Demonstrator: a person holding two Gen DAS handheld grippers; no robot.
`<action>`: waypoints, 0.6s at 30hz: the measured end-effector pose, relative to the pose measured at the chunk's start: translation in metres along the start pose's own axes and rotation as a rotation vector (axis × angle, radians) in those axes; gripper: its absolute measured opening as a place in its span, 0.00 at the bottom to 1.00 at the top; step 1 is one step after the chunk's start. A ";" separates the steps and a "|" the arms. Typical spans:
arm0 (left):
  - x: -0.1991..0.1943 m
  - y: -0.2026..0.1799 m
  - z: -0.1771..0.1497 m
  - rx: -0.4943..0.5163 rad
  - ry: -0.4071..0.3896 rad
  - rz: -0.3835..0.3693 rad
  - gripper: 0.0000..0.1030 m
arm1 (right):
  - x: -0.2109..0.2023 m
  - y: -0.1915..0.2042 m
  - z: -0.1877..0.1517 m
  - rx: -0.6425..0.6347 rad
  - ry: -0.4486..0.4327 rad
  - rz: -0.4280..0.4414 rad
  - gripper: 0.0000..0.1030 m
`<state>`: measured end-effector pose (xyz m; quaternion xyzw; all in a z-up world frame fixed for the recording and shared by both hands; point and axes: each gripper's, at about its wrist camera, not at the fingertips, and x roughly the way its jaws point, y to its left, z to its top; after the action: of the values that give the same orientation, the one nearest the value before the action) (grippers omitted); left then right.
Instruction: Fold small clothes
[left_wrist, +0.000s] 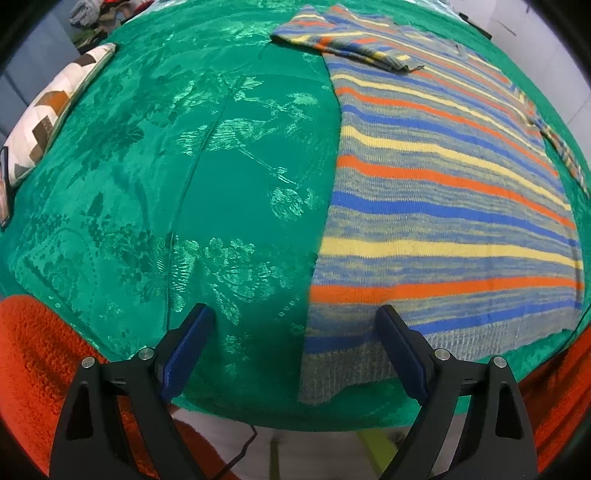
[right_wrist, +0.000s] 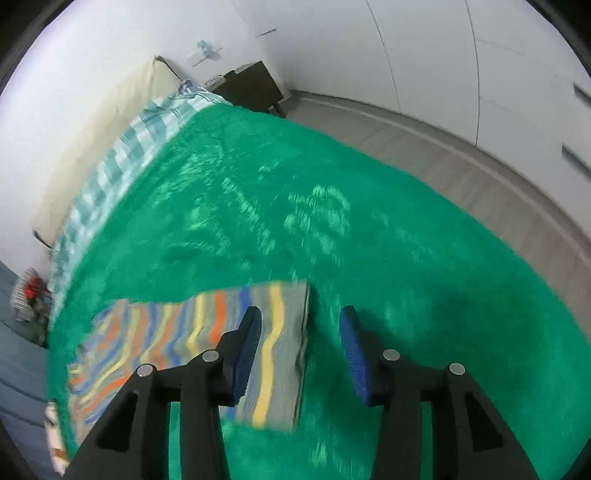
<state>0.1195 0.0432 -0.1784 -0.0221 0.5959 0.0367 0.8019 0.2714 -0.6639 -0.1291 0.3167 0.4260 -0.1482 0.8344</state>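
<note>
The left gripper (left_wrist: 295, 347) is held with fingers spread wide above the near hem of the striped sweater (left_wrist: 443, 206), which is laid flat on the green bedspread (left_wrist: 184, 184). The right gripper (right_wrist: 301, 354) is parted over a sleeve cuff, nothing pinched.

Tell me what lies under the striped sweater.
The striped sweater lies flat on the green patterned bedspread, which shows all around it. Whatever the bedspread covers under the sweater is hidden, as is the sweater's underside.
</note>
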 end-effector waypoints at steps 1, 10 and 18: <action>0.001 0.002 0.001 -0.004 0.001 -0.005 0.88 | 0.000 0.000 -0.008 0.015 0.024 0.024 0.43; -0.002 0.006 -0.004 -0.002 -0.005 0.008 0.88 | 0.030 0.006 -0.048 0.013 0.060 0.025 0.05; -0.012 0.023 0.007 -0.024 -0.027 0.028 0.86 | 0.028 0.031 -0.051 -0.122 0.064 -0.138 0.42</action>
<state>0.1203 0.0667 -0.1646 -0.0227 0.5846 0.0555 0.8091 0.2723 -0.6065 -0.1614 0.2397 0.4815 -0.1691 0.8259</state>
